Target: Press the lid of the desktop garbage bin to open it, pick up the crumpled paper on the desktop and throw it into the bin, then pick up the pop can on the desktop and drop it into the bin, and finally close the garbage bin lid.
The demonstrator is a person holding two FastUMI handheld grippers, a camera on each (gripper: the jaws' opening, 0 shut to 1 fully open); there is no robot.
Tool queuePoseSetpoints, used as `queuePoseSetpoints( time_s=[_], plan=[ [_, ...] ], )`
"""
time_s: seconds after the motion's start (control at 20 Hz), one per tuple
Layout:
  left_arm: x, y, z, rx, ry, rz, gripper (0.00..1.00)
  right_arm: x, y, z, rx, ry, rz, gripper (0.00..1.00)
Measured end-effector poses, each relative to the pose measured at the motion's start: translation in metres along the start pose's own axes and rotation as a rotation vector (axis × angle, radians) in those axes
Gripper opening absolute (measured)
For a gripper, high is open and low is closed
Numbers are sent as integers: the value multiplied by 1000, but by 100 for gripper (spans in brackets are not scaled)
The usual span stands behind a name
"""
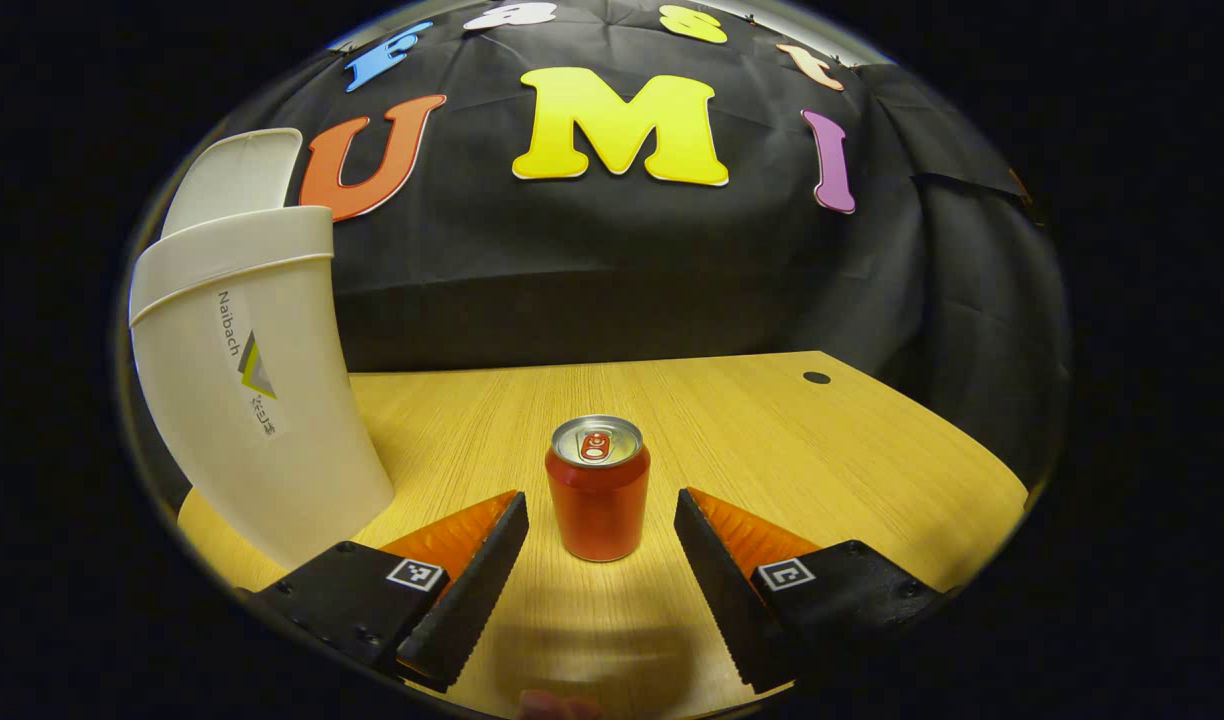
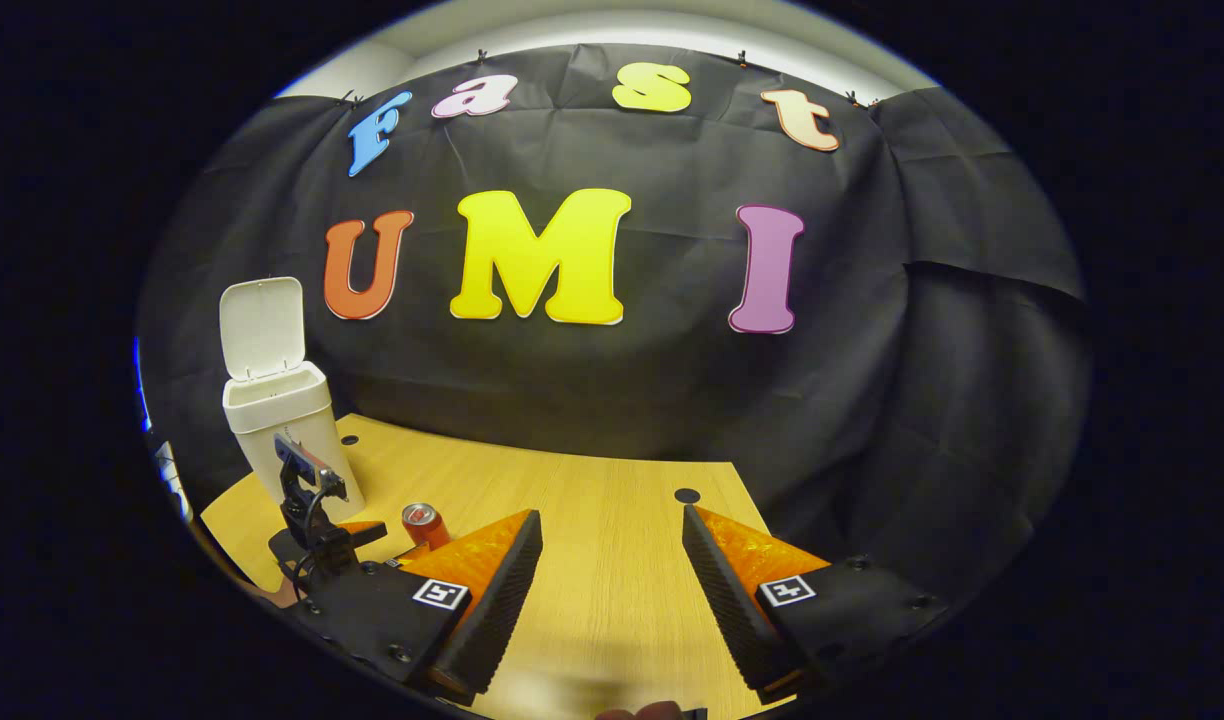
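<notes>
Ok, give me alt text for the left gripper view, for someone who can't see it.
A pop can stands upright on a wooden desk, between the open left tongs, which are not touching it. A white bin with its lid raised stands at the left.

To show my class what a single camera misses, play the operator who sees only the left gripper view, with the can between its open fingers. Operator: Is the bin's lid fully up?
Observer: Yes. The right gripper view shows the lid standing upright behind the open mouth of the bin.
Operator: What is the other gripper doing?
Observer: The right gripper is open and holds nothing, above the table.
Operator: Anything beside the bin?
Observer: A small dark hole in the table, close to the bin's base.
</notes>
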State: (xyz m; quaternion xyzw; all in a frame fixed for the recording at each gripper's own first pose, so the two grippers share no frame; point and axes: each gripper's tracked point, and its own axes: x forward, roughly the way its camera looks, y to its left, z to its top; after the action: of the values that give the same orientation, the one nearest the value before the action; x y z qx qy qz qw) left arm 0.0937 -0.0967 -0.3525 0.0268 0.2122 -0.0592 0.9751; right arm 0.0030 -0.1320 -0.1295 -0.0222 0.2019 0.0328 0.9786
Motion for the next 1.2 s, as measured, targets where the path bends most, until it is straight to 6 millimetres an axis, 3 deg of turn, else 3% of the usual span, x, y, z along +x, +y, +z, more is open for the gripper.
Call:
queuePoseSetpoints(
  time_s=[0.75, 1.0, 1.1, 1.2],
  plan=[
    [56, 5, -30, -36, 102, 14, 98, 31, 3, -22, 20, 86, 25, 89],
    [64, 4, -28, -30, 114, -5, 97, 34, 2, -25, 23, 100, 11, 90],
    [63, 2, -27, -25, 121, -17, 87, 34, 3, -24, 24, 101, 6, 90],
    [60, 2, -24, -26, 124, -26, 86, 32, 3, -21, 34, 96, 0, 90]
  ],
)
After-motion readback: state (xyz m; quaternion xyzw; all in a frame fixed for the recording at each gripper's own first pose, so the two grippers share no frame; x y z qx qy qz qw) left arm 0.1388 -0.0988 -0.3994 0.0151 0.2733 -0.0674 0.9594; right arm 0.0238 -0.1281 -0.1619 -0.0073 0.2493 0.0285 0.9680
